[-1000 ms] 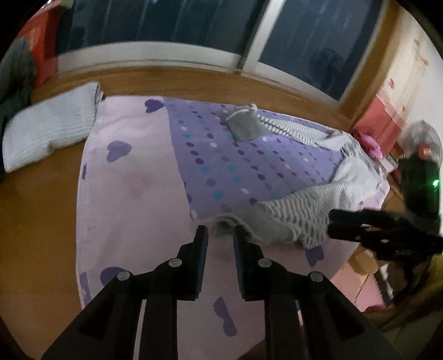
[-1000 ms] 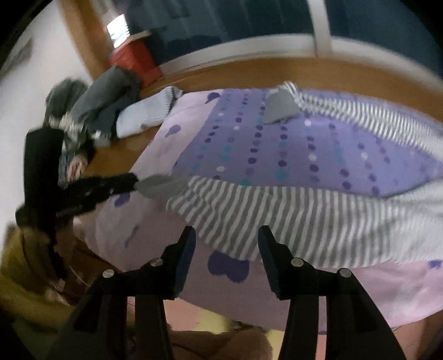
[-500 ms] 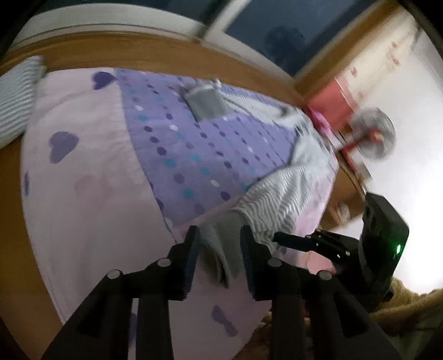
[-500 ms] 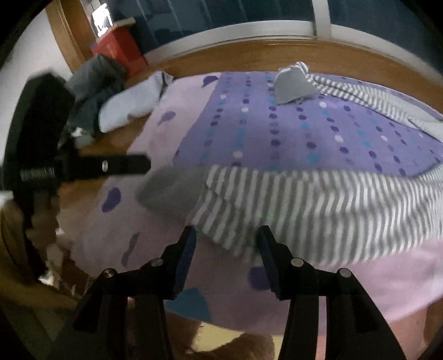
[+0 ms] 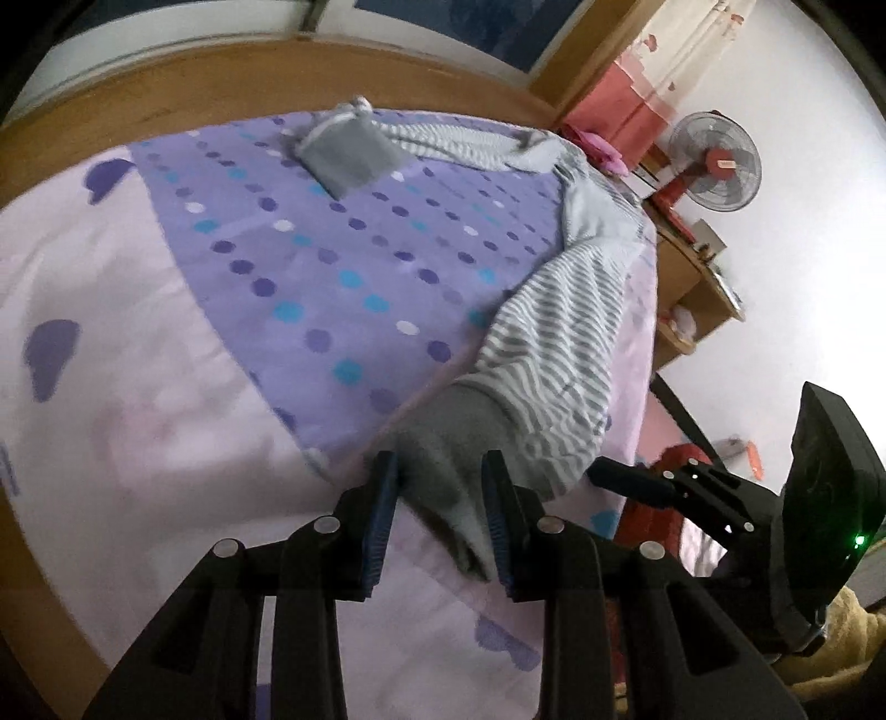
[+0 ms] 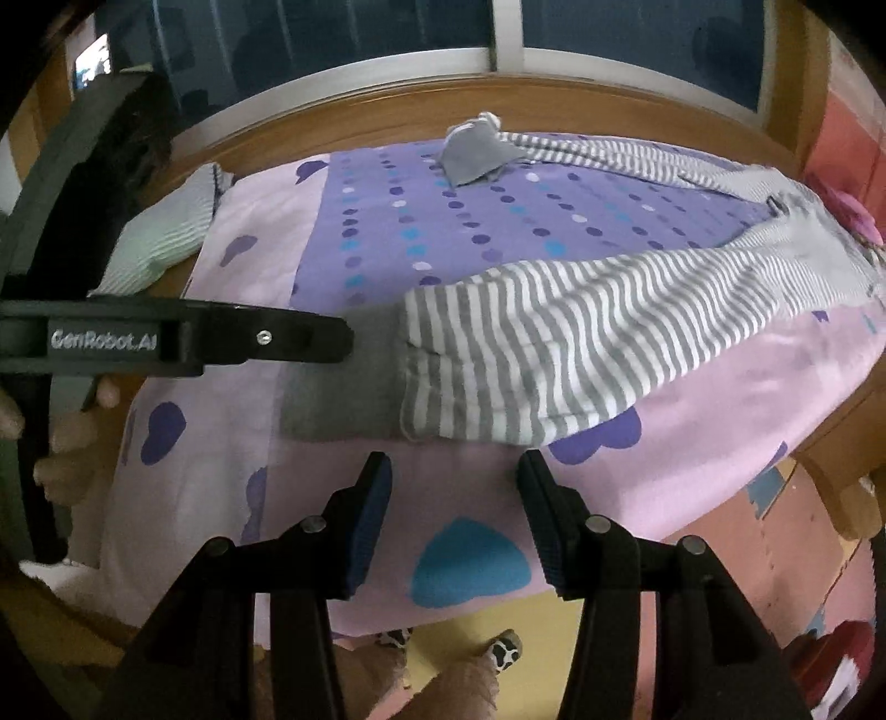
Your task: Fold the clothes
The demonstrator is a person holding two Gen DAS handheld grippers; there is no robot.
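I am working in a home bedroom. A bed (image 6: 232, 266) fills both views, dressed in a pink sheet with purple heart prints and a purple polka-dot cover (image 5: 343, 249). A wooden bed frame (image 5: 166, 105) borders the mattress. Behind it runs a wide window (image 6: 498, 33) with white framing and dark glass. A striped pillow (image 6: 160, 238) lies on the frame at the left of the right wrist view. In the left wrist view, a red pedestal fan (image 5: 714, 160) stands against a white wall, next to a wooden shelf unit (image 5: 692, 277) and a pink curtain (image 5: 626, 105).
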